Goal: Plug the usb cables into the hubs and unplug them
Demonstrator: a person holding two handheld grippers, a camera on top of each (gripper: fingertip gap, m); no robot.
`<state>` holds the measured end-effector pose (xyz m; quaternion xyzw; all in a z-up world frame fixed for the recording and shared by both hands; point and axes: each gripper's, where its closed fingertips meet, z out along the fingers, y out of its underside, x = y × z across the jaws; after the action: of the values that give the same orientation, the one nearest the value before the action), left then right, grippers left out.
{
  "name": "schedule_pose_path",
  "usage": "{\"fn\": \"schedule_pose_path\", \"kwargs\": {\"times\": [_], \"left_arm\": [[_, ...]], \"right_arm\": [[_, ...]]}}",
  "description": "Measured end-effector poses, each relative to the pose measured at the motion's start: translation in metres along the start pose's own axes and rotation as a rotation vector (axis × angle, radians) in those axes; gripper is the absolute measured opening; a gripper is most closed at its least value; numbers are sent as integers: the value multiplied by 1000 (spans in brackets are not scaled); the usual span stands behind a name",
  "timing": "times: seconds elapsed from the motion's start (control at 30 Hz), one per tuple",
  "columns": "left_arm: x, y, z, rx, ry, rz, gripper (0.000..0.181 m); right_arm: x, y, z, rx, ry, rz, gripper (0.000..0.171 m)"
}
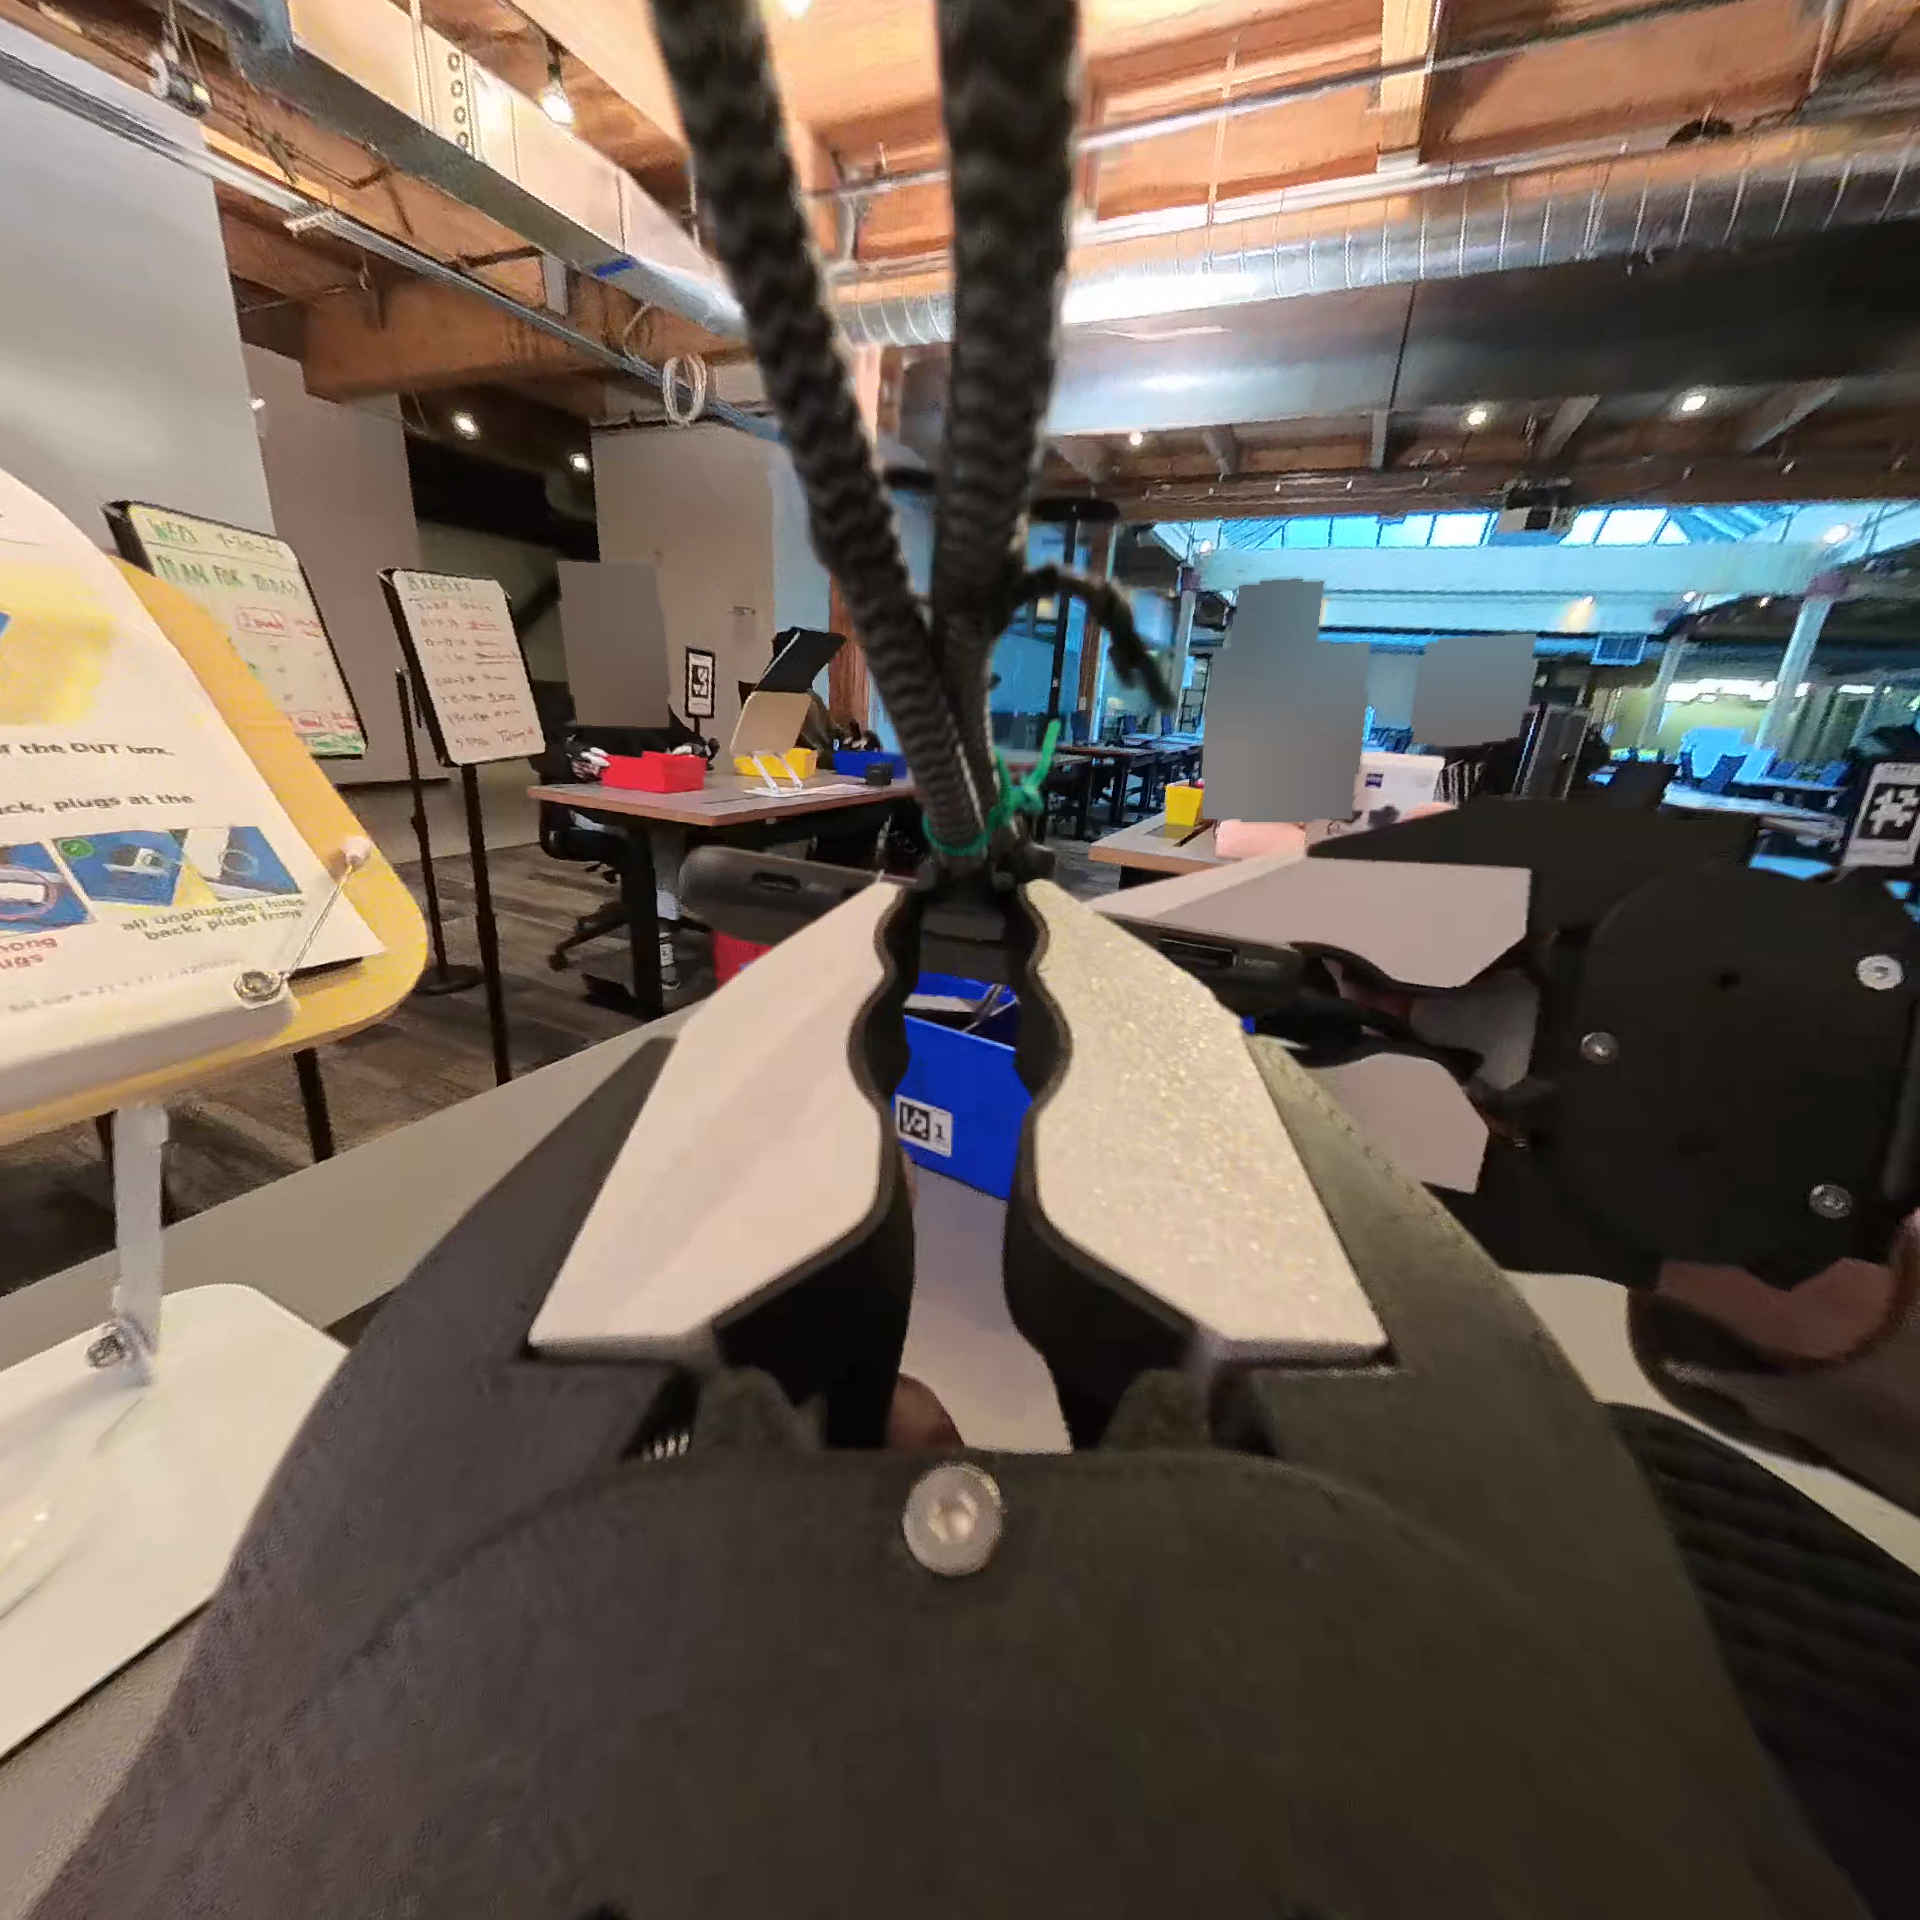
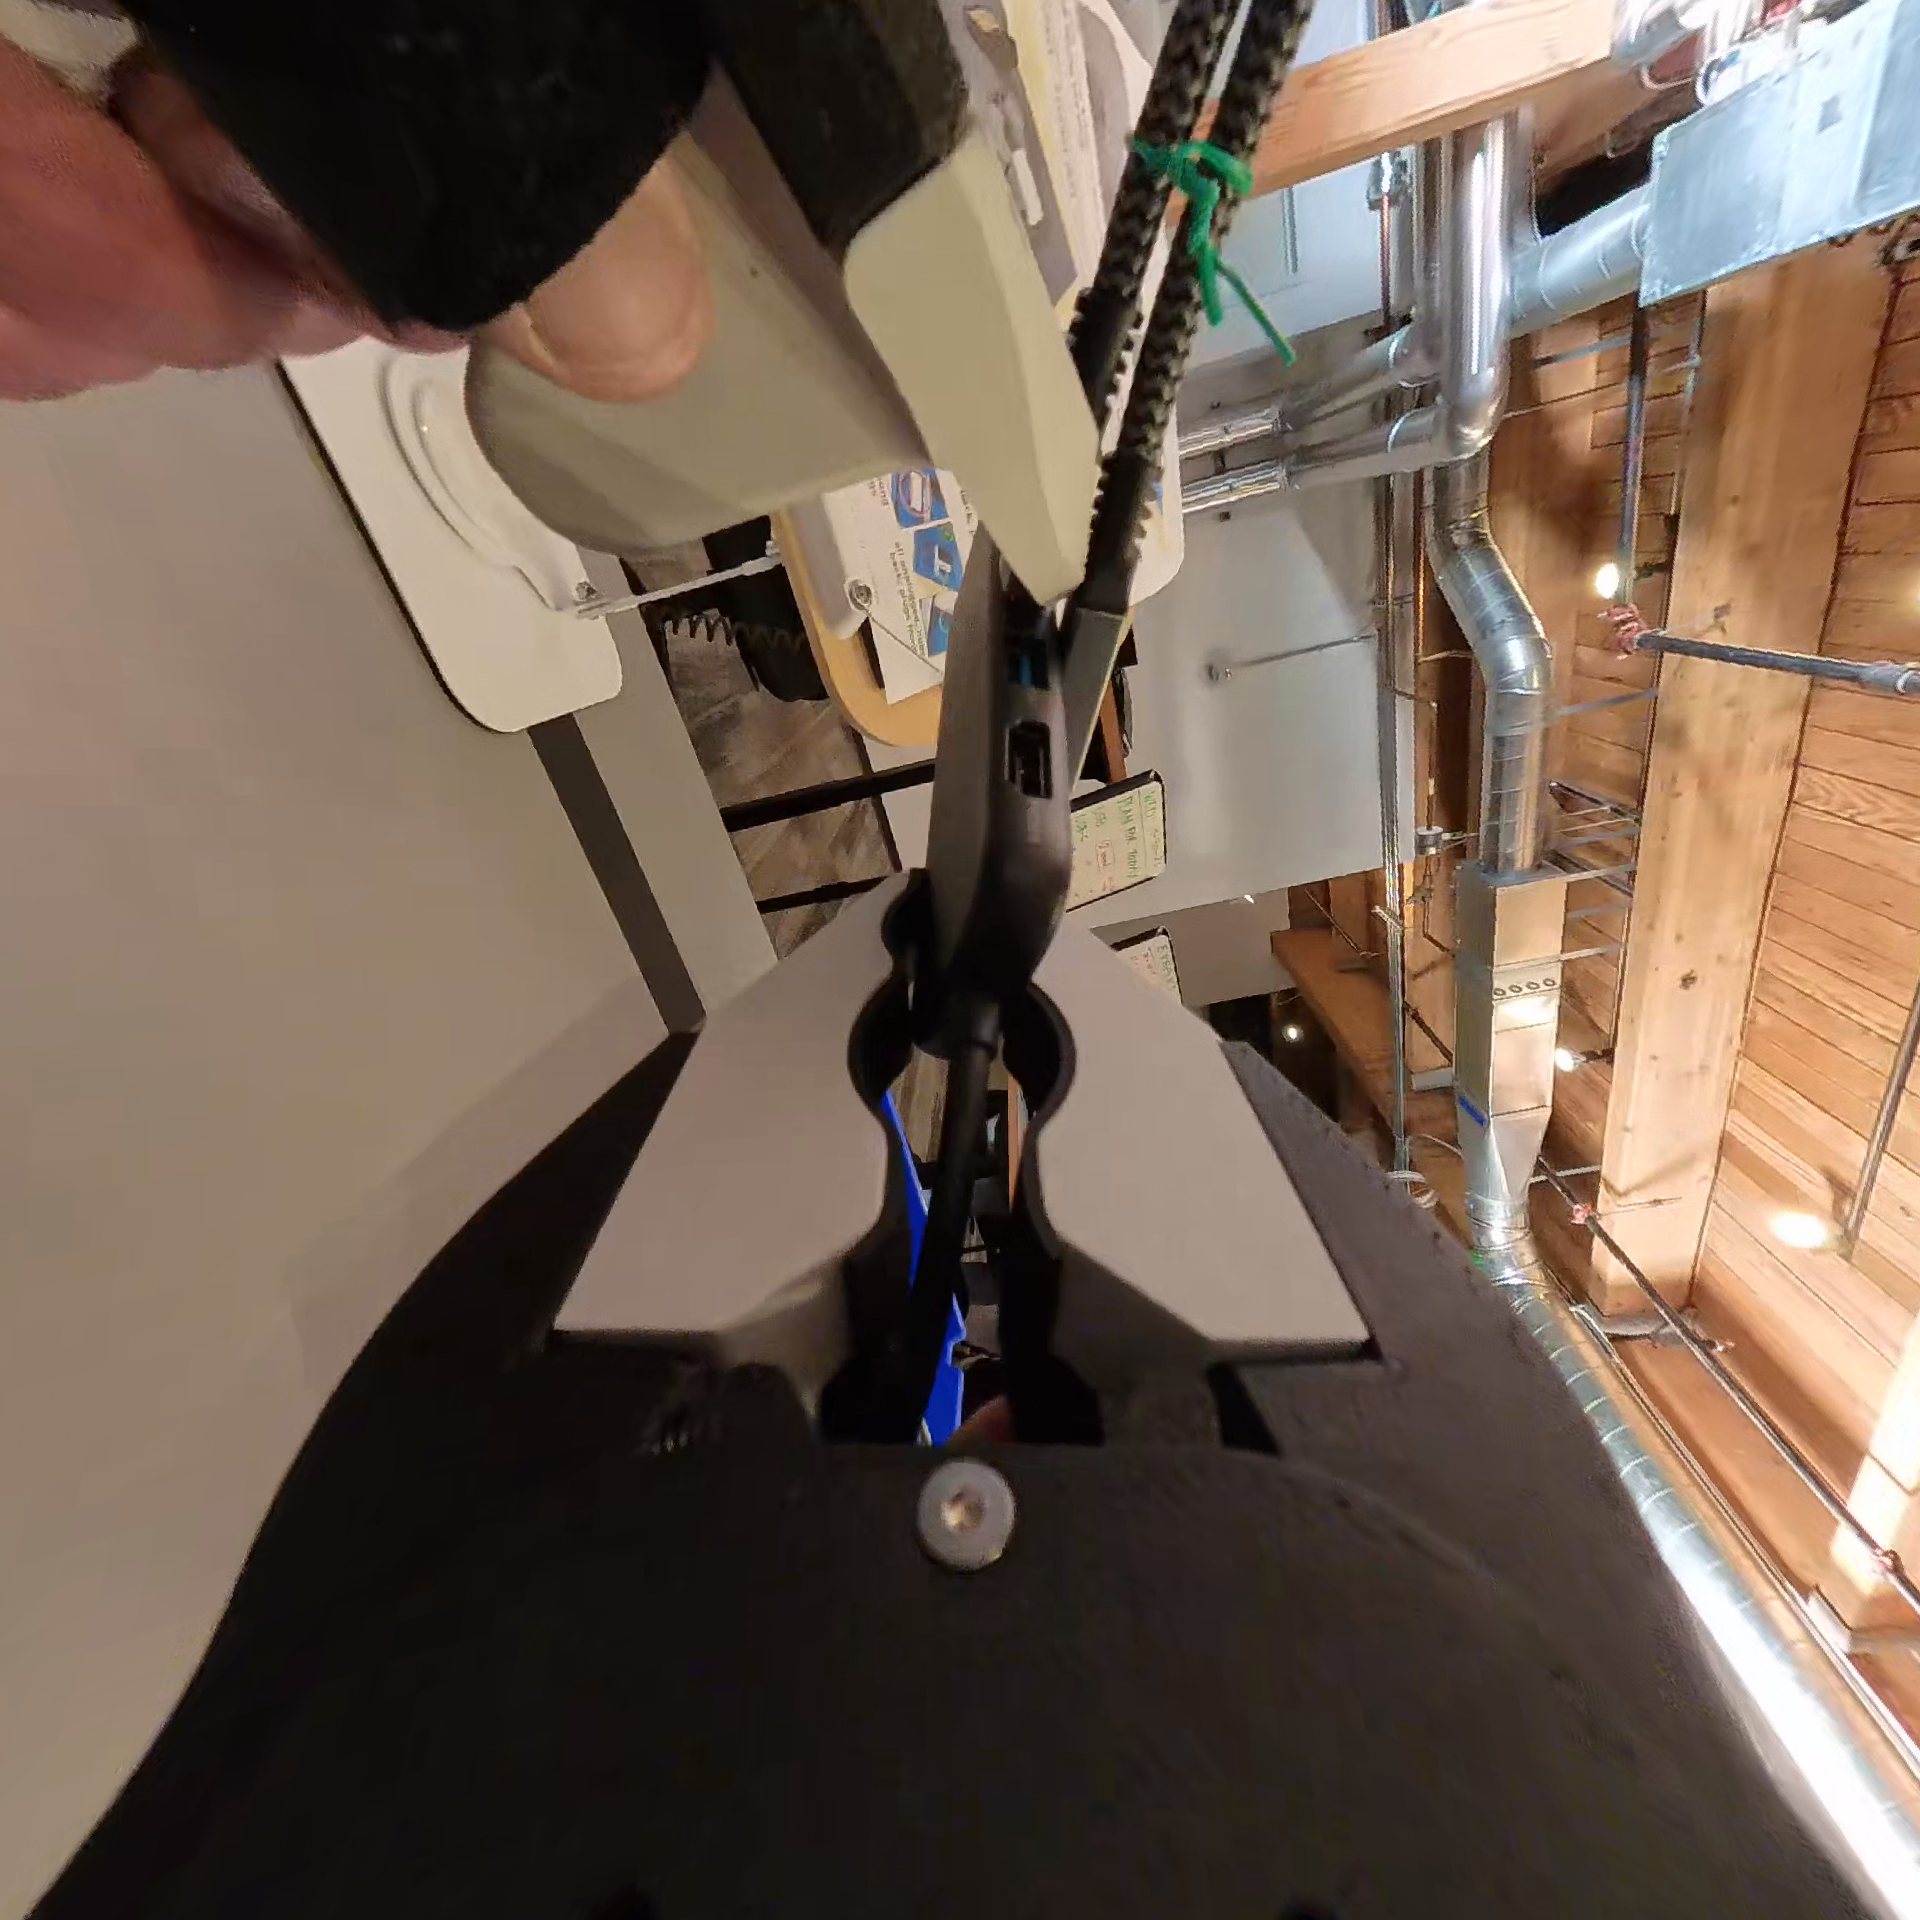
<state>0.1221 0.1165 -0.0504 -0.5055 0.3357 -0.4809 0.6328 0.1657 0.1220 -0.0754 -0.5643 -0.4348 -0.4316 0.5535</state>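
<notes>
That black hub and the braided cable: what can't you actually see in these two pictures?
- Plug in the hub's port: right wrist view, hidden behind the left gripper.
- Hub middle: left wrist view, covered by the left gripper's fingers.
- Braided cable far end: both views, cut off by the top edge.
- Blue bin contents: left wrist view, blocked by the fingers.

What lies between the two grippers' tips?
The black hub, held by the right gripper, spans the stretch to the left gripper; the right wrist view shows it.

left wrist: level, close | right wrist: rolled sideways | shared: braided cables [image 1: 961, 665]
</notes>
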Motion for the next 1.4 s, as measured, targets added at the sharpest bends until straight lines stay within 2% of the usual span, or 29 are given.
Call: {"fn": "schedule_pose_path", "kwargs": {"times": [0.13,0.2,0.27,0.4,0.63,0.73,0.8,0.93,1.03,1.17,1.23,1.4], "left_arm": [[4,8,5,-43,12,-18,20],[8,9,7,-49,39,-25,39],[10,11,8,-76,58,-6,45],[9,18,9,-110,79,18,45],[-2,52,13,-205,66,69,40],[-11,61,13,-228,48,90,37],[-17,67,12,-240,35,97,37],[-26,77,12,-257,17,100,36],[-30,85,12,-278,9,111,35],[-31,90,12,-285,11,133,35],[-31,94,12,-293,8,143,35],[-28,103,13,-316,18,163,34]], "right_arm": [[1,13,1,2,-100,81,7],[9,27,4,-11,-142,140,7],[24,49,8,-23,-189,238,7],[59,110,18,-89,-267,329,7],[108,206,73,-16,-400,863,9],[100,252,105,-68,-382,823,8],[94,270,123,-32,-361,807,8],[109,276,146,134,-264,933,9],[97,275,160,195,-308,962,9],[34,302,174,37,-446,842,9],[9,305,168,-5,-556,781,9],[-33,337,149,-207,-716,460,10]]}}
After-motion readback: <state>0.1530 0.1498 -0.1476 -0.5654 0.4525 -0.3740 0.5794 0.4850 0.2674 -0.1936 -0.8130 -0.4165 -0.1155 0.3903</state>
